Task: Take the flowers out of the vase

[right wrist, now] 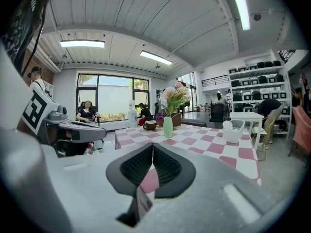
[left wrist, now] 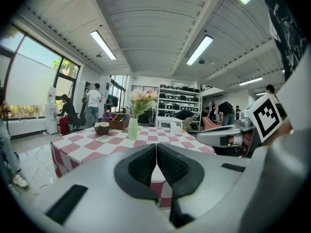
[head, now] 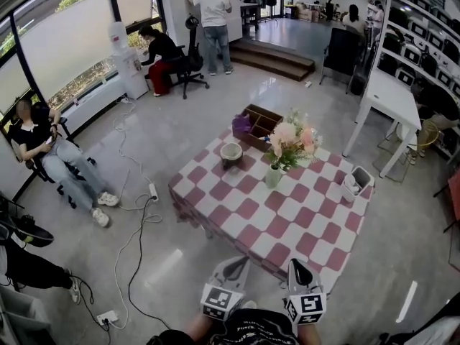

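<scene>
Head view first: the checked table (head: 287, 214) sits mid-floor, with the vase (head: 273, 176) upright near the table's middle and pink and cream flowers (head: 291, 141) standing in it. A bowl (head: 231, 152) is on the table's far-left part, a wooden box (head: 260, 121) sits at its far corner, and a white basket (head: 356, 184) is at its right edge. Just short of the table's near edge hover the left gripper (head: 233, 268) and right gripper (head: 296, 268), side by side. Over to the left gripper view: the 2 jaws are pressed together with nothing between them, the vase well beyond on the table. Right gripper view, same story: 2 jaws clenched on nothing, vase upright on the table ahead, flowers in it.
</scene>
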{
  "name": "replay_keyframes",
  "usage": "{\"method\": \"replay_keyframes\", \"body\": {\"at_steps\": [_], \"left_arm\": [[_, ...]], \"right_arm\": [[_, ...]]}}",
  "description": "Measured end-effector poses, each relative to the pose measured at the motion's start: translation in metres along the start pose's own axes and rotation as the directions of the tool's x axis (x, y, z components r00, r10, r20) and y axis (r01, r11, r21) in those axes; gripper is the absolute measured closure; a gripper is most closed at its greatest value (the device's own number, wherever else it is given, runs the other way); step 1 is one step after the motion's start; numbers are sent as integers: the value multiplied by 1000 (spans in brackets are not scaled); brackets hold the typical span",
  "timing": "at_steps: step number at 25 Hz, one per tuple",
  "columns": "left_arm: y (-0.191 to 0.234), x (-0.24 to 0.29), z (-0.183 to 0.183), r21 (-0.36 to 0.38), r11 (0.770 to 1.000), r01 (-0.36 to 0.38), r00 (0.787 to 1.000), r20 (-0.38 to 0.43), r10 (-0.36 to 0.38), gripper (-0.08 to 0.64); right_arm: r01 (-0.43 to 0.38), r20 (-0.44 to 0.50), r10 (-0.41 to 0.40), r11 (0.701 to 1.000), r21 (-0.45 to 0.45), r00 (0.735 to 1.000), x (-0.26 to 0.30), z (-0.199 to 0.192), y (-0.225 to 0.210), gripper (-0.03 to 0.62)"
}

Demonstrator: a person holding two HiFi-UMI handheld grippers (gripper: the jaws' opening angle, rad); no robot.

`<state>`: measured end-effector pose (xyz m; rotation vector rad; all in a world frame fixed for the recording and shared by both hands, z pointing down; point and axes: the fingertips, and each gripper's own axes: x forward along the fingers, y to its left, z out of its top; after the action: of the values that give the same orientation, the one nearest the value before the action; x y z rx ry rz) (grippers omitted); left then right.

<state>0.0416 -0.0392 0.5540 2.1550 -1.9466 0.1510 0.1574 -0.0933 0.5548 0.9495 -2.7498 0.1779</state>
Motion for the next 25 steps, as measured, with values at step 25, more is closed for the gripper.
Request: {"method": "replay_keyframes", "body": {"at_steps": [25], "left_arm": [[90,79,33,1,1000,16,1000,9,-16,549]], "right_arm": [[107,-18,-105,990,89,994,84,21,-34,584]]}}
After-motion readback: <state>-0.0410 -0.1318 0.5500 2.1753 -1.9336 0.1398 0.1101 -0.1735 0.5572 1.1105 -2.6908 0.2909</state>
